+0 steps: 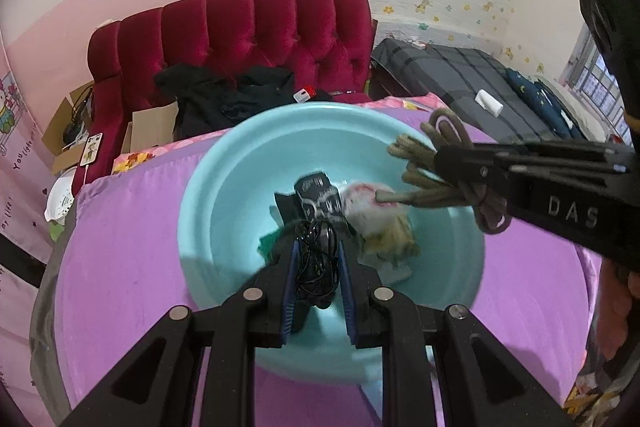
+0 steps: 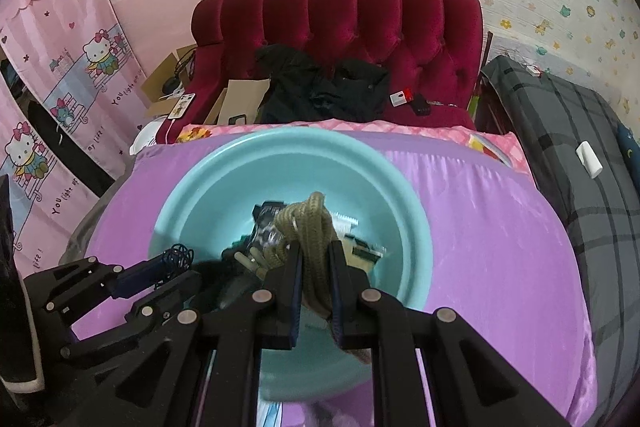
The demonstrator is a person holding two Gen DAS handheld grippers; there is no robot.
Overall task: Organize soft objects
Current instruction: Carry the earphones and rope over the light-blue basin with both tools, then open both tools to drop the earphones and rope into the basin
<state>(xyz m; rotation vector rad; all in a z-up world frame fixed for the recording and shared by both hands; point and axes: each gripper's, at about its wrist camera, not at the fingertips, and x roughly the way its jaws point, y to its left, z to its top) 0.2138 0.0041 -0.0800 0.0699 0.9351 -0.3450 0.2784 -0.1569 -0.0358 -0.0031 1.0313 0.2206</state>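
On the right tool (image 1: 440,163) I can read the raised letters "DAS". The pink cartoon-cat curtain (image 2: 60,99) at far left carries "YOU light up my life !", repeated in places.

Both grippers are black, with silver round rivets, blue-padded fingers (image 1: 289,279), and raised "DAS" lettering on one.
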